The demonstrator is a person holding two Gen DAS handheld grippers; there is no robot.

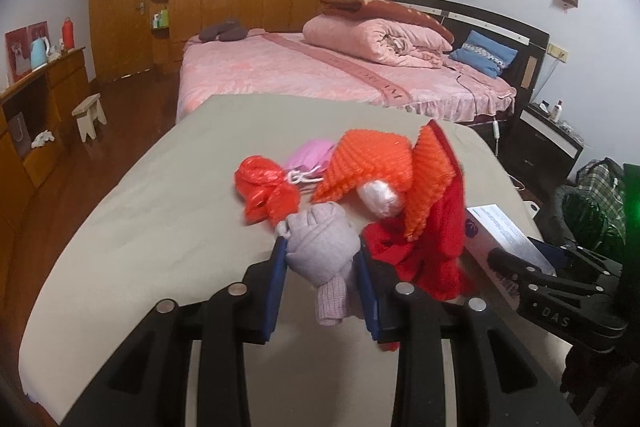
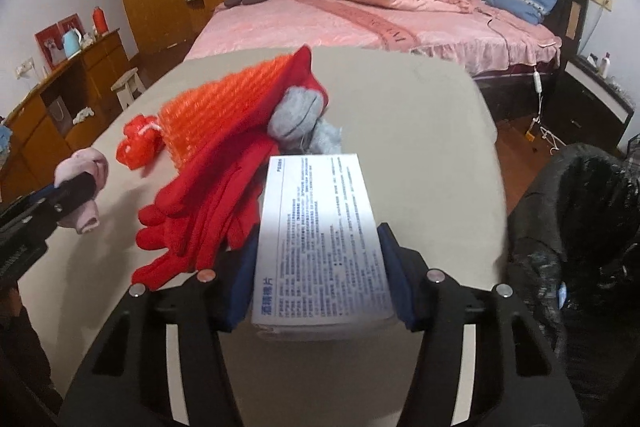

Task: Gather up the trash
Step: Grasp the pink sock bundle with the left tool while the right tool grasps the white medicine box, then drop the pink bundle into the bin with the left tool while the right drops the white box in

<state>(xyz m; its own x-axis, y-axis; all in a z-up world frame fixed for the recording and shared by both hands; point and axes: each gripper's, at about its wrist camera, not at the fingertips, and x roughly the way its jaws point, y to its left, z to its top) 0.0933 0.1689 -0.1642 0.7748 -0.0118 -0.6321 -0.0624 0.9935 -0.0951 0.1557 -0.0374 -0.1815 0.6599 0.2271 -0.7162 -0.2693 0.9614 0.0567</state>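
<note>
My left gripper (image 1: 322,259) is shut on a rolled pale lilac sock (image 1: 322,247) just above the beige table (image 1: 140,227); it shows at the left of the right wrist view (image 2: 80,187). My right gripper (image 2: 320,259) is shut on a white printed box (image 2: 320,235), also seen at the right of the left wrist view (image 1: 504,231). Ahead lie a red plastic bag (image 1: 264,191), orange foam netting (image 1: 372,163), a white plastic wad (image 1: 380,199), red gloves (image 2: 208,211) and a grey sock ball (image 2: 300,123).
A black trash bag (image 2: 580,227) stands open to the right of the table. Behind the table is a pink bed (image 1: 320,67) with a rolled quilt. A wooden sideboard (image 1: 36,107) and small stool (image 1: 90,115) stand at the left.
</note>
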